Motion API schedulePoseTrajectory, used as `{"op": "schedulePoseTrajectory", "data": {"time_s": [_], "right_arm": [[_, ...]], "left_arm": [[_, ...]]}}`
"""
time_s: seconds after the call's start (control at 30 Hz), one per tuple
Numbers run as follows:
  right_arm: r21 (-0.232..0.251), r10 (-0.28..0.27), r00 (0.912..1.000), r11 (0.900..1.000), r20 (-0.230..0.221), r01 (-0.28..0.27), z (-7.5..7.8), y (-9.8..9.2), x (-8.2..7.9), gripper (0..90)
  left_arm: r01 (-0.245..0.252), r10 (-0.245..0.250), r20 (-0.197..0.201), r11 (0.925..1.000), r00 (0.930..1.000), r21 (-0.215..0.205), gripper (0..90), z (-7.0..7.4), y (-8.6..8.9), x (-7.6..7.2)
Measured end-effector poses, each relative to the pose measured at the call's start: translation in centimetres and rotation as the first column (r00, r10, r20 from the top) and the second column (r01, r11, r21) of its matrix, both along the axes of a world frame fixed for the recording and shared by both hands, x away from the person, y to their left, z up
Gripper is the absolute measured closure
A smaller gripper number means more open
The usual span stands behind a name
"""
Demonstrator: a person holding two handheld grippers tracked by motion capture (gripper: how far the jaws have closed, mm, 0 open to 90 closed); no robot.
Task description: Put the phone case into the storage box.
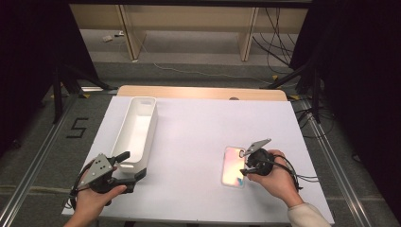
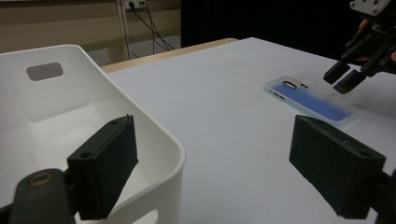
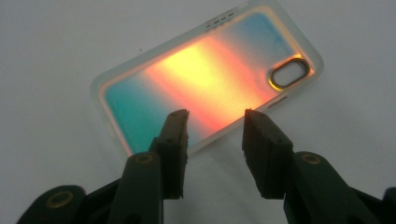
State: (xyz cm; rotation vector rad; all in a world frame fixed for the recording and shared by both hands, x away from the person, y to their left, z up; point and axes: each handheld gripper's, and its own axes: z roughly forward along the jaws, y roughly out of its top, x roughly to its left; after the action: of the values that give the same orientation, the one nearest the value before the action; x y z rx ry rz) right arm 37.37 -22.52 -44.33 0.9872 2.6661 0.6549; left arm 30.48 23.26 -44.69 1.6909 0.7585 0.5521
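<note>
A dark-curtained room with a grey floor surrounds a table [image 1: 198, 142] whose white top takes up the middle of the high view, a strip of bare wood showing along its far edge. Taking the table as the landmark, the largest thing on it is a long white bin [image 1: 136, 132] [image 2: 56, 116], lying lengthwise near the table's left edge, open side up, with an oval handle cut-out in its far end wall.

The left gripper [image 1: 124, 166] [image 2: 224, 172] sits at the table's near-left corner, held in the person's left hand [image 1: 92, 201]. Its jaws stand wide apart and straddle the near corner wall of the bin: one jaw hangs inside the bin, the other outside over the bare tabletop, and neither pad presses on the wall.

The right gripper [image 1: 244, 163] [image 3: 215, 135] [image 2: 343, 77] is on the table's right half, held in the right hand [image 1: 276, 177]. Its jaws are partly apart with nothing between them, tips just above the phone case's long edge.

The phone case [image 1: 233, 166] [image 3: 205, 74] [image 2: 310, 100] lies flat on the table's right half, toward the near edge and well apart from the bin. It is translucent with an iridescent back and a camera cut-out at one end.
</note>
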Motion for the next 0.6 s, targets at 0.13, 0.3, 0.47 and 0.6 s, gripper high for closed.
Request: {"op": "schedulePoseTrajectory", "data": {"time_s": [0.13,0.3,0.47,0.6], "right_arm": [[-0.011,-0.057,0.9978,0.998,-0.035,0.056,0.18,0.13,-0.07,59.1],[-0.005,-0.105,0.9923,0.994,-0.066,0.105,0.10,0.14,-0.06,58.6],[-0.010,-0.071,0.9953,0.997,-0.066,0.070,0.41,0.41,-0.20,58.0],[-0.020,-0.026,0.9965,0.999,-0.079,0.025,0.49,0.86,-0.43,56.6]], "left_arm": [[-0.002,0.002,-0.003,1.0000,1.0000,0.000,14.4,0.01,-0.02,-0.03],[-0.001,0.001,-0.008,0.9999,1.0000,-0.012,14.5,-0.04,-0.05,-0.05],[-0.002,0.002,-0.002,1.0000,1.0000,0.001,14.4,0.01,0.00,-0.02],[0.000,0.000,-0.009,0.9999,1.0000,-0.013,14.4,-0.04,-0.05,-0.05]]}}
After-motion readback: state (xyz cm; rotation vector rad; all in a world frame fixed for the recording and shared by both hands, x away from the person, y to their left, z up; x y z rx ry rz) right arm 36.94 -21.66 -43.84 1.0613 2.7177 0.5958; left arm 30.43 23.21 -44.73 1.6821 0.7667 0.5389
